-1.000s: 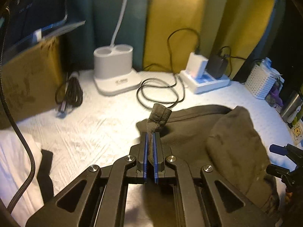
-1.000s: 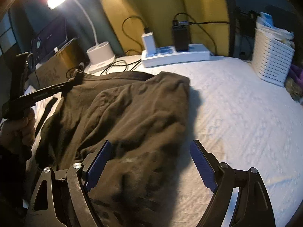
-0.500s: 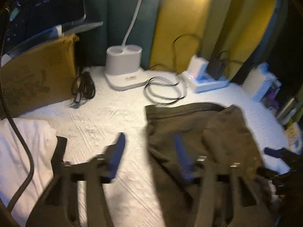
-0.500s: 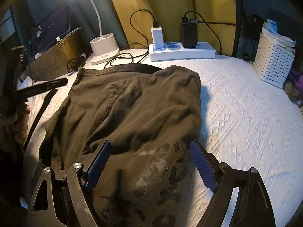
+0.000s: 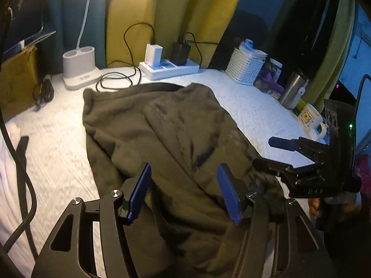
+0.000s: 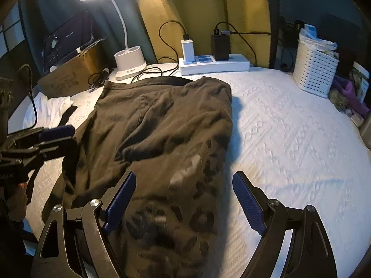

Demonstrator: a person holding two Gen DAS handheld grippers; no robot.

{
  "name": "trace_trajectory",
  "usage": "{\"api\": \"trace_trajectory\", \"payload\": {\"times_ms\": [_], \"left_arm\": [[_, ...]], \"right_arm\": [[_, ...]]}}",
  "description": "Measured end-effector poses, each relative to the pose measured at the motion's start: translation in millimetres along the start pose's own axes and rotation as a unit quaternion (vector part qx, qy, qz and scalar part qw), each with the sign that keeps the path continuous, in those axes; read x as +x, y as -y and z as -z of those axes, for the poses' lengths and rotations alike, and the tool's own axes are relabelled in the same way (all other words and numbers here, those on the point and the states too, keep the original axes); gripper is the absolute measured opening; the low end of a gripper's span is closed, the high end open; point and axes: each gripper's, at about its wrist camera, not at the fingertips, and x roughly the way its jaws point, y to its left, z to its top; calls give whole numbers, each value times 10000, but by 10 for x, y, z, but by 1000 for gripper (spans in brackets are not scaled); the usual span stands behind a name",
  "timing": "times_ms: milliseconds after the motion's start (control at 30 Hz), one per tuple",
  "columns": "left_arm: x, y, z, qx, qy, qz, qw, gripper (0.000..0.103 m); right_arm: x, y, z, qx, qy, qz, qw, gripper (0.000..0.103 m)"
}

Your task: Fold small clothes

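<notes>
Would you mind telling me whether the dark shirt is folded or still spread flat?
Partly folded: one side of the shirt is doubled over the rest, its fold edge showing.

Black claw (image 5: 183, 191), ribbed blue pads (image 5: 228, 195)

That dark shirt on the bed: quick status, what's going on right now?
Left hand-held gripper open, over the shirt. Right hand-held gripper open, empty. Shirt partly folded, rumpled on the white bedspread. Charger cable near its far edge.

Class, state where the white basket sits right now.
The white basket sits at the far right of the white cloth in the right wrist view, right of the power strip and clear of the brown shirt.
</notes>
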Motion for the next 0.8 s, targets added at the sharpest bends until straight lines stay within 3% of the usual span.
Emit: {"api": "trace_trajectory", "payload": {"times_ms": [433,600,633,667,700,800], "left_arm": [[-52,85,659,-246,-527,-156,9982,59],[-19,147,819,-223,-335,-167,9991,58],[-24,152,834,-236,-252,-179,9992,53],[-31,153,834,-227,-211,-181,9994,25],[-37,159,836,-204,-220,-186,9994,8],[-132,142,834,-236,-90,-124,9996,3]], "right_arm": [[-239,37,354,203,54,38,9998,86],[-316,17,469,216,90,7,9997,86],[-325,15,482,216,93,5,9997,86],[-342,14,505,214,96,11,9997,86],[-358,15,523,214,97,21,9997,86],[-397,31,579,246,99,39,9996,86]]}}
